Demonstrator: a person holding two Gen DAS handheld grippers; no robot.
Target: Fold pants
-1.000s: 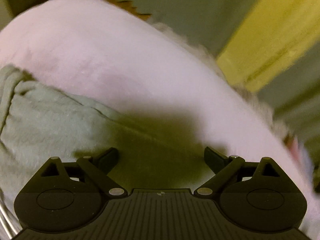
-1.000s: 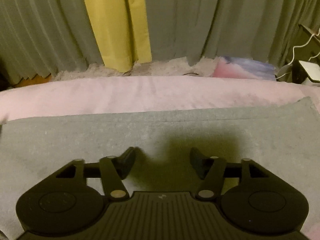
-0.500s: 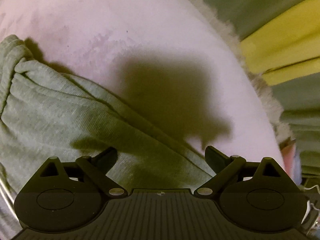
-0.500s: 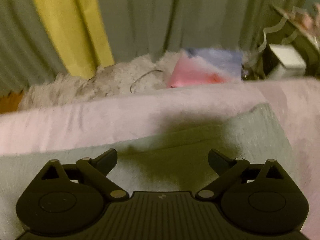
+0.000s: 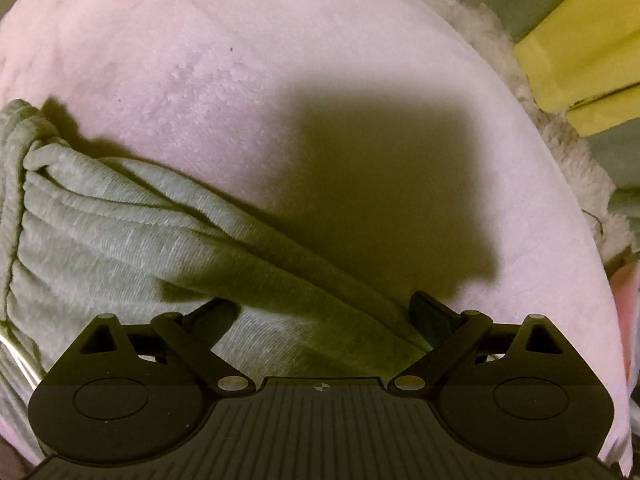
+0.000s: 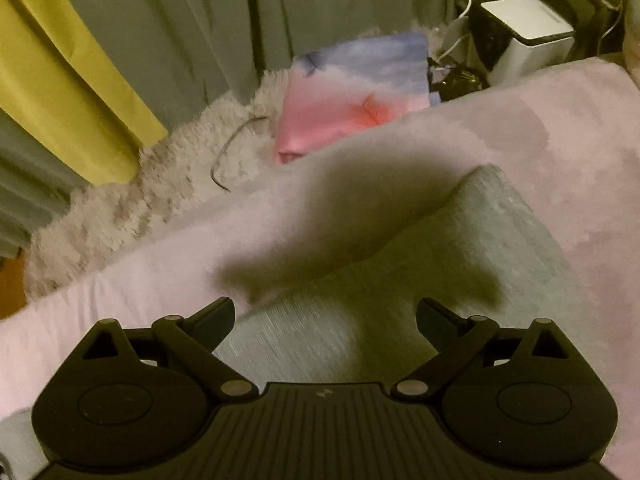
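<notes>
Grey knit pants (image 5: 120,240) lie on a pink plush blanket (image 5: 280,80). In the left wrist view their gathered, ribbed end bunches in folds at the left. My left gripper (image 5: 324,312) points down over a fold edge of the pants, jaws wide apart and holding nothing. In the right wrist view a flat end of the pants (image 6: 460,248) shows with a corner at the upper right. My right gripper (image 6: 324,314) hovers over that end near its edge, open and empty.
Beyond the blanket's edge lie a shaggy white rug (image 6: 168,168) with a thin cable, a pink-and-blue cushion (image 6: 352,96), grey curtains (image 6: 240,20) and a yellow curtain (image 6: 60,80). A white box device (image 6: 528,32) with cords stands at the upper right.
My left gripper came down closer over the bunched end of the pants. My right gripper slid sideways along the pants toward the corner, rolled, and its jaws spread wider.
</notes>
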